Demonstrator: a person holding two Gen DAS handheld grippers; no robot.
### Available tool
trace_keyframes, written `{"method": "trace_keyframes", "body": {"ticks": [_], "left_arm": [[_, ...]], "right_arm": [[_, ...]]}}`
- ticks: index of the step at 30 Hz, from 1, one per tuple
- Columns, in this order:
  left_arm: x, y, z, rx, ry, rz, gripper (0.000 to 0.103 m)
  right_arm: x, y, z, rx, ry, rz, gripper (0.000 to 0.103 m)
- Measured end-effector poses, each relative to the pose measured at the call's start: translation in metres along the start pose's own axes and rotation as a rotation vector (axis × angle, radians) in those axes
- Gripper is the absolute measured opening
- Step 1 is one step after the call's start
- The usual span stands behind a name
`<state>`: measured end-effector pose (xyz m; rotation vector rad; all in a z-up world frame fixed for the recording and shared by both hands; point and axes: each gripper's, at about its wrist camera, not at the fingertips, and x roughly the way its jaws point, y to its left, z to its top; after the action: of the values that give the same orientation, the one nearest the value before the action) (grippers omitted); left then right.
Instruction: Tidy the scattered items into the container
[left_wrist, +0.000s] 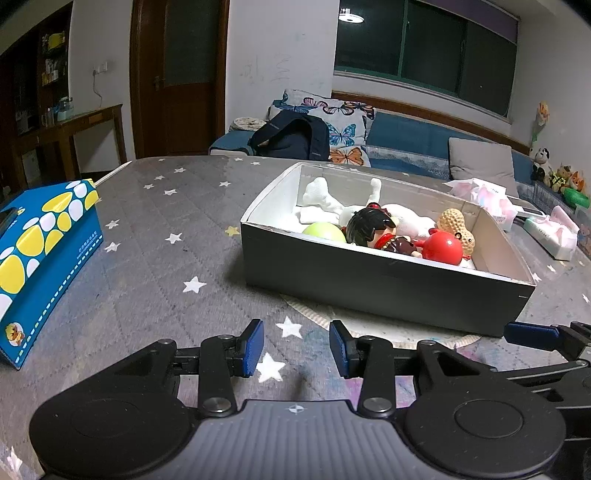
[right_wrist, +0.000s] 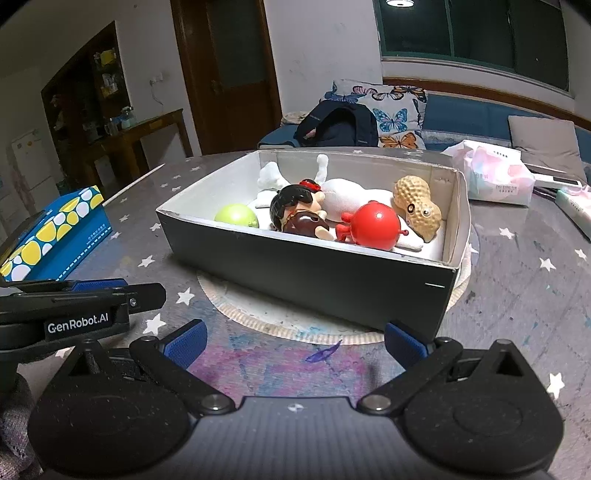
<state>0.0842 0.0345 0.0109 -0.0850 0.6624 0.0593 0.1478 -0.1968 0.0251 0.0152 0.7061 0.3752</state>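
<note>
Grey cardboard container (right_wrist: 306, 273) already holds the toys (right_wrist: 373, 223); both grippers (left_wrist: 296, 347) (right_wrist: 293, 341) hover empty, jaws apart, so only withdrawal seems left

Open grey box (right_wrist: 314, 273) holds doll (right_wrist: 295, 214), red ball (right_wrist: 375, 223), peanut (right_wrist: 415, 205), green ball (right_wrist: 236, 218).

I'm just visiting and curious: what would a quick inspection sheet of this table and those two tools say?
Surface: grey star-print tablecloth, paint-stained near the grippers.
Job's things: box holds green ball, doll, red ball toy, peanut toy, white plush.
Clutter: blue tissue box, tissue packs.
Grippers: left gripper open, empty; right gripper open, empty.
Cables: nothing seen on the table.
Surroundings: sofa, door, window.
</note>
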Motion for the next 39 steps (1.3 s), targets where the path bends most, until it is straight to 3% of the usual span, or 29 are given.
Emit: {"method": "trace_keyframes", "body": {"ticks": [39], "left_arm": [[0.025,-0.021,0.013,0.09,0.01,0.021,0.041]], "right_arm": [[0.02,-0.021,0.005,0.073,0.042,-0.038,0.103]]}}
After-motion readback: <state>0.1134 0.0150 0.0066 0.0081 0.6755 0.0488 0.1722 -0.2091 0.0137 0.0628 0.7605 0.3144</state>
